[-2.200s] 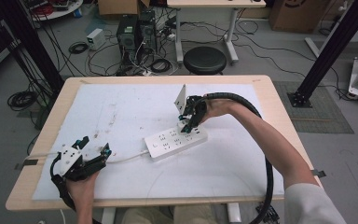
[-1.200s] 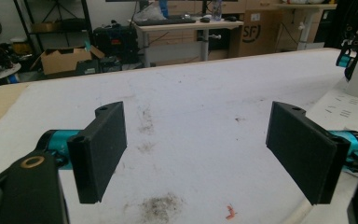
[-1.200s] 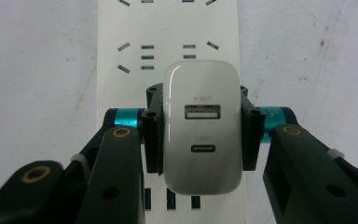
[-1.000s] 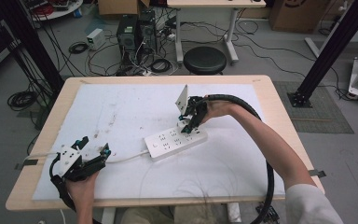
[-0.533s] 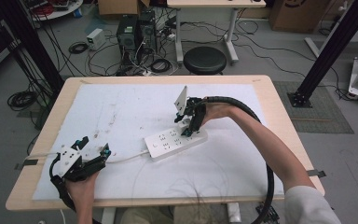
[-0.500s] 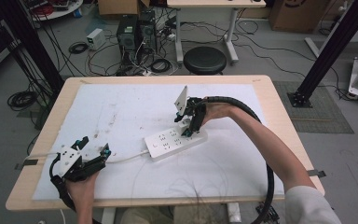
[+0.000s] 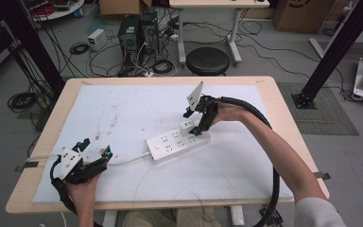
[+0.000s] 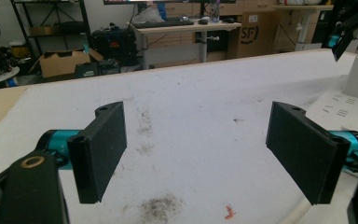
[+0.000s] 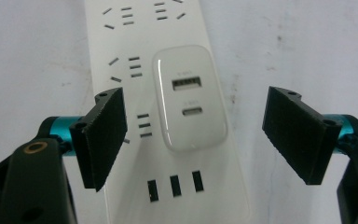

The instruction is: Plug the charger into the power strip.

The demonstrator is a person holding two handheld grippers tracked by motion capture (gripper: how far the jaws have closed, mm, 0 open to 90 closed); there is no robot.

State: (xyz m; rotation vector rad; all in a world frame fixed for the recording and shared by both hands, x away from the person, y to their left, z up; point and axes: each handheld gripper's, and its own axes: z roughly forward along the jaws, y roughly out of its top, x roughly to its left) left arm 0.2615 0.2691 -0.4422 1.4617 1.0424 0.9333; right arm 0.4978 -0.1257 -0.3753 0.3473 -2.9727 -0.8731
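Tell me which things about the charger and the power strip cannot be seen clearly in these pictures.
- Charger pins, right gripper view: hidden beneath its own body, so how deep it sits in the power strip stays unclear.
- Small print above its two ports: too blurred to read.
- Strip's far end, right gripper view: cut off by the top edge.
- Cord's far end, high view: hidden behind the left tongs.

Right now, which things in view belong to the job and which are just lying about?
In the job: power strip, white charger plugged into it, right gripper, jaws just opened, clear of the charger.
Lying about: round stool, computer towers, floor cables.
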